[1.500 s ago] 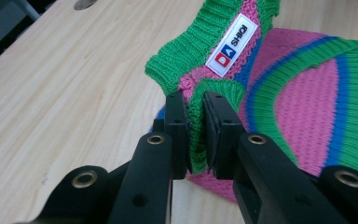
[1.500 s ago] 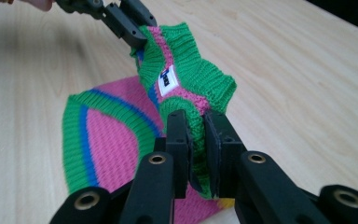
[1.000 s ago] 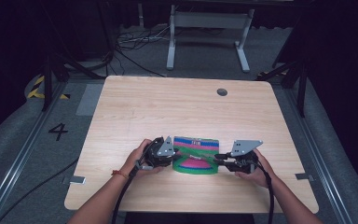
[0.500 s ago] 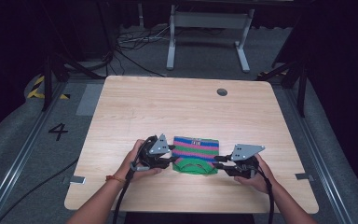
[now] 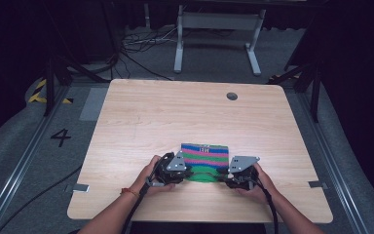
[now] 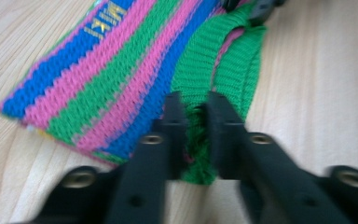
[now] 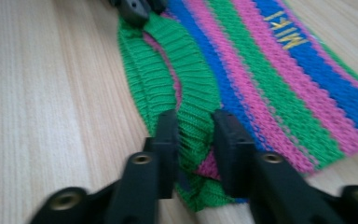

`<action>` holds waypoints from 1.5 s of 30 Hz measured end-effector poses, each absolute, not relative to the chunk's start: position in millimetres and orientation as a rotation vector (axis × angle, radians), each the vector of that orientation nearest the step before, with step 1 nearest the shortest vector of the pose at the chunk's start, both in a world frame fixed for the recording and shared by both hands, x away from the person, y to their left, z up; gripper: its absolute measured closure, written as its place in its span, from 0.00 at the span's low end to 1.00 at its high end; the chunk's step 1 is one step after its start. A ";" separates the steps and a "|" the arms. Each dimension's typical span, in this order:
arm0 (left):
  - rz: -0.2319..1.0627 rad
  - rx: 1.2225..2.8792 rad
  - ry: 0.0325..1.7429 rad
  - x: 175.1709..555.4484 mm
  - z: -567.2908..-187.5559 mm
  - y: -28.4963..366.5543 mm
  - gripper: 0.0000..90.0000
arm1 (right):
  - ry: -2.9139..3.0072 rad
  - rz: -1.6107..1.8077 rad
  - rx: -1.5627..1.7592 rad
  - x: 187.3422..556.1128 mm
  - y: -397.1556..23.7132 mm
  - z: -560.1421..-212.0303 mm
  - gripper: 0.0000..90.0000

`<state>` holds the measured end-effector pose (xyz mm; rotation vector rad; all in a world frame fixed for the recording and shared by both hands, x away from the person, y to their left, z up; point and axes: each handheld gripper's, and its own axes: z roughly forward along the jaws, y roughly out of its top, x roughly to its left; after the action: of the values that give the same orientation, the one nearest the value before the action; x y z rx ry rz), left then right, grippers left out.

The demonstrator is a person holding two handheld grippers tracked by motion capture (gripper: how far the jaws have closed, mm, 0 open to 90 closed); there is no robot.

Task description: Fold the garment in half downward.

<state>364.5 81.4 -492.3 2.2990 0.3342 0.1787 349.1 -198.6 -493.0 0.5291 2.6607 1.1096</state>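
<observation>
On the desk (image 5: 141, 112), near its front edge, lies a striped knit hat (image 5: 205, 153). The left gripper (image 6: 193, 114) and right gripper (image 7: 193, 128) are each clamped on the green cuff (image 7: 168, 74) at opposite ends. Pulled apart, the stretchy rib could slip from a shallow bite, or drag the hat askew.

Knit's (image 6: 121, 79) near hem blurred; far corner cut off.
</observation>
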 end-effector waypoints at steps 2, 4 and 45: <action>0.200 2.295 0.329 363.9 -488.9 81.5 0.96 | 2.656 1.094 0.509 347.5 -200.6 -489.6 0.95; 0.207 2.281 0.328 363.7 -485.2 81.3 0.96 | 2.645 1.096 0.509 346.2 -202.1 -485.9 0.96; 0.322 2.338 0.406 366.1 -466.4 108.8 0.41 | 2.538 1.087 0.588 339.6 -249.1 -457.4 0.79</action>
<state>366.1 108.8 -466.4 2.3381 0.4064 0.3224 339.6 -249.1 -457.4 0.5882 2.5384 1.0873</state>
